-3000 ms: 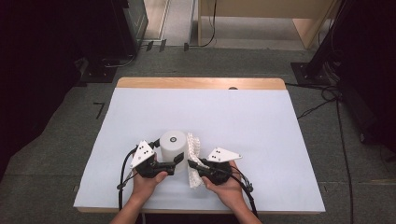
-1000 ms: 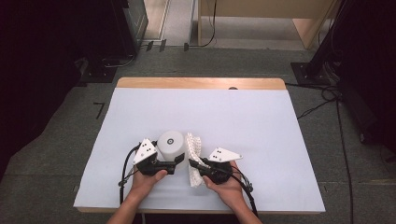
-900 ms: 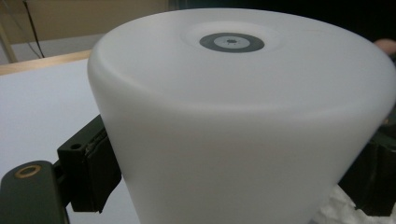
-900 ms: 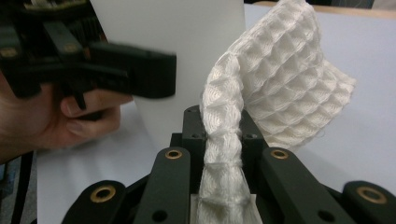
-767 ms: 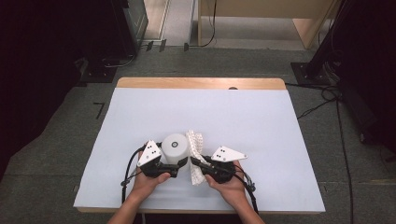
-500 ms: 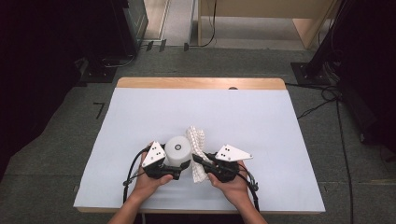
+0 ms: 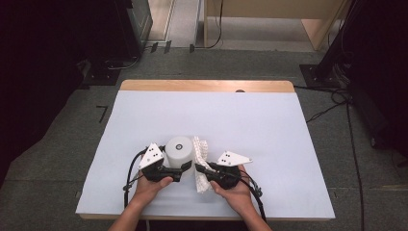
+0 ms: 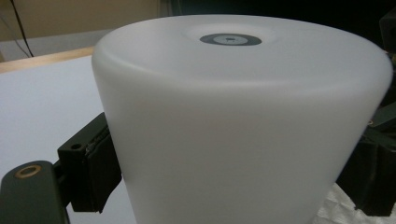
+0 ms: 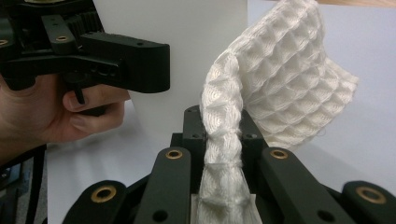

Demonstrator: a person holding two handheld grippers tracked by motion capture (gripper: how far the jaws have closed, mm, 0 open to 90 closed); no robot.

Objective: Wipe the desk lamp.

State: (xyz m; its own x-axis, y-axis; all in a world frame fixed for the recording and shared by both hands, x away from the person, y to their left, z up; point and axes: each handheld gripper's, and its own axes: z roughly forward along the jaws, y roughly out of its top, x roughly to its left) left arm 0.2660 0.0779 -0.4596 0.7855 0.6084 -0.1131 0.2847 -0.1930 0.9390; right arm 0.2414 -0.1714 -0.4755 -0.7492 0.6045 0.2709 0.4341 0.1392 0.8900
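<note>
On the white-covered table, a white cylinder stands upright near the person's edge, at about 7 o'clock from the table's middle. The left tool has its jaws spread around the cylinder's lower wall, a black pad pressed against each side, so it is pinching the cylinder. Just beside the cylinder, at its 3 o'clock, a white waffle-weave cloth is held up off the table. The right tool has its jaws pressed together on a bunched fold of that cloth, the free part fanning out above at 1 o'clock. Both hands sit close together.
</note>
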